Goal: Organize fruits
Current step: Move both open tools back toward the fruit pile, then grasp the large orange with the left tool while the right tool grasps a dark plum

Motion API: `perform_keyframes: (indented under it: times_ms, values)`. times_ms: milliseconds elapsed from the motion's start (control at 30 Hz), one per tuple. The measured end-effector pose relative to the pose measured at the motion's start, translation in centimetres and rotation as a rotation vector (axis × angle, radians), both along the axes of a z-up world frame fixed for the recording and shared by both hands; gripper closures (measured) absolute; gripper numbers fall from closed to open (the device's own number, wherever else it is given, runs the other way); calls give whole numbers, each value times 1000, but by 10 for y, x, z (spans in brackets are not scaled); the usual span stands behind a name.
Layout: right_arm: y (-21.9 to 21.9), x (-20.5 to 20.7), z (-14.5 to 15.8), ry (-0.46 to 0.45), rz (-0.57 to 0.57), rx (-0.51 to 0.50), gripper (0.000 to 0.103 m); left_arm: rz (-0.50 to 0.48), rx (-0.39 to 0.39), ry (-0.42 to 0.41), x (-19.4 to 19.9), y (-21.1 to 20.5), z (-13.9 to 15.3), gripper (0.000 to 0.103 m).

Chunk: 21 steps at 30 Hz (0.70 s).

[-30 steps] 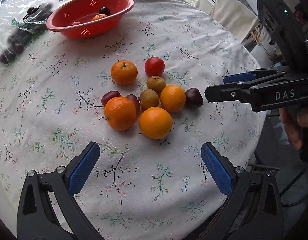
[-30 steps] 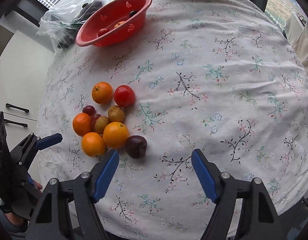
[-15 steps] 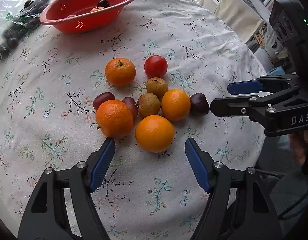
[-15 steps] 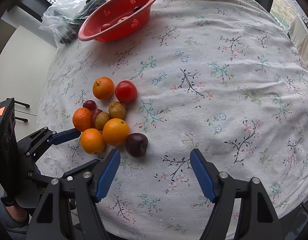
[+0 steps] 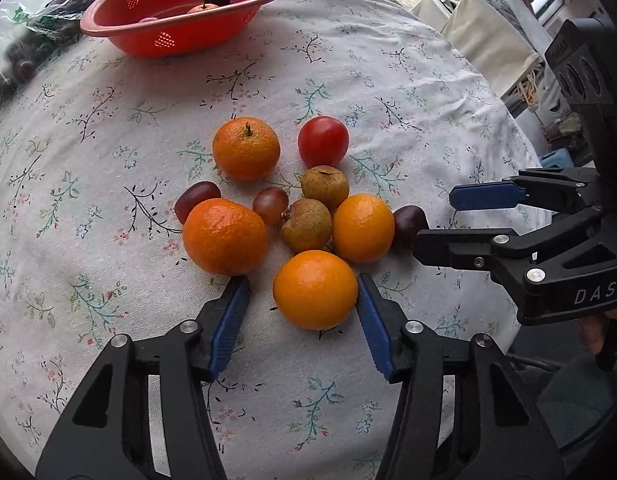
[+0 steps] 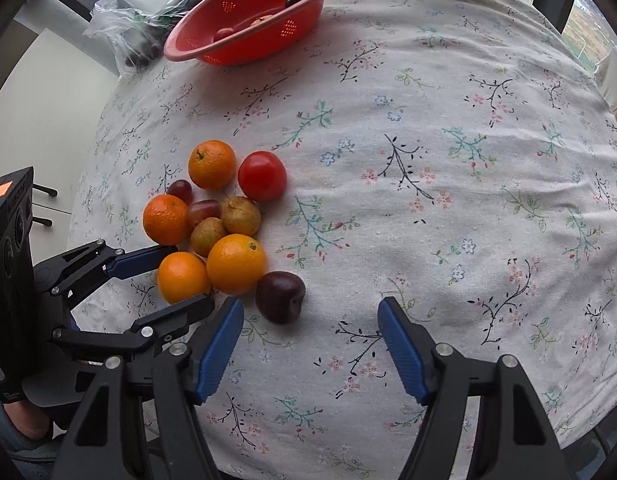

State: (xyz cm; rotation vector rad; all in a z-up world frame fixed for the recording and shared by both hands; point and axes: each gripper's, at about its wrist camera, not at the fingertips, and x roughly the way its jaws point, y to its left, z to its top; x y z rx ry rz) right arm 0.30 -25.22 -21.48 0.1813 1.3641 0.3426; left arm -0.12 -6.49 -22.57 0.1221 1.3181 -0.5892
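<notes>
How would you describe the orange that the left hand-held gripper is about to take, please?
On the floral tablecloth, well in front of the red colander, lies a cluster of fruit. The orange sits at its near edge, between the open fingers of the left hand-held gripper. It is smoother than the dimpled mandarin beside it.

Four oranges (image 5: 315, 289), a red tomato (image 5: 323, 141), two brown fruits (image 5: 307, 225), grapes (image 5: 270, 205) and a dark plum (image 5: 409, 220) cluster mid-bench; the red colander (image 5: 180, 12) sits at 11 o'clock.
</notes>
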Motion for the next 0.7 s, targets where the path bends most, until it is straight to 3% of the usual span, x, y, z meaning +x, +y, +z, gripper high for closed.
perform_keyframes:
  times_ms: [133,200,700]
  values:
    - [0,2,-1,1,7,-2,31,-16,5,-12,0,-3,0,57]
    - [0,4,-2,2,11,-2,32,-20,-5,-8,0,-4,-1,65]
    - [20,9,-6,9,69,-7,44,-30,-19,-22,-5,5,0,65]
